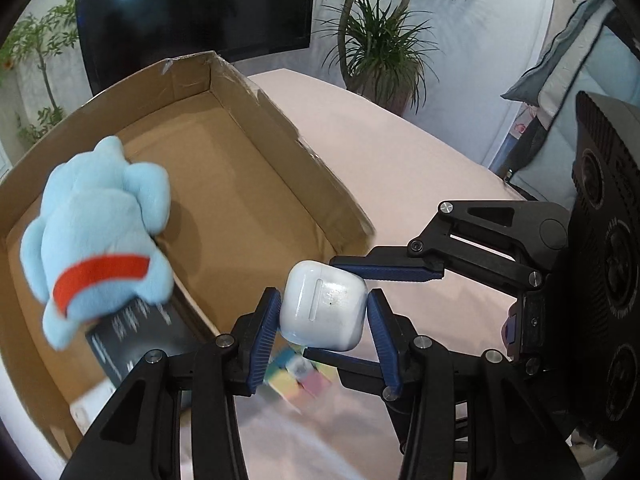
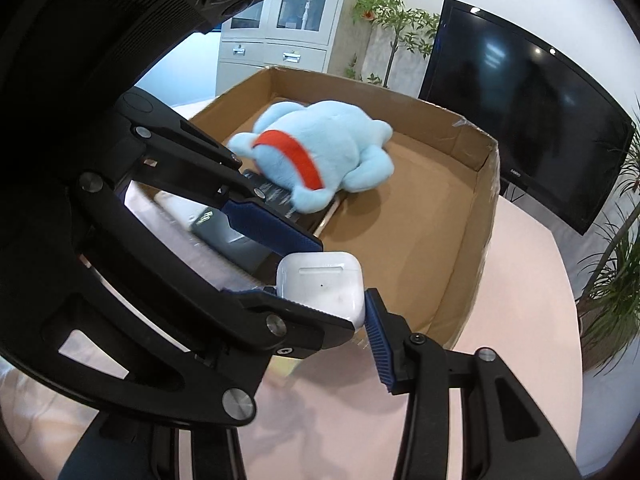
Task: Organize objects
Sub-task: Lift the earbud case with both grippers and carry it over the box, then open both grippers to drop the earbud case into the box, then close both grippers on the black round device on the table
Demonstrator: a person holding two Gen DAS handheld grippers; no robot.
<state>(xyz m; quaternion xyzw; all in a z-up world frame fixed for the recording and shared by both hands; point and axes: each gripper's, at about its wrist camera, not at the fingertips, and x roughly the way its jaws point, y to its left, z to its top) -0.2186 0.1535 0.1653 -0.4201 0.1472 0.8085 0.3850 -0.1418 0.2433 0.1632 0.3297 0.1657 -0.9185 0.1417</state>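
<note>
A white earbud case hangs in the air just outside the near corner of an open cardboard box. My left gripper is shut on its two sides with blue pads. My right gripper reaches in from the right and pinches the same case top and bottom. In the right wrist view the case sits against my right gripper's right pad, while its other finger is hidden behind the left gripper. A blurred pastel puzzle cube lies on the table below.
Inside the box a light blue plush toy with a red band lies on a black flat pack. The right half of the box floor is bare. A pink-covered table, a dark TV and potted plants surround it.
</note>
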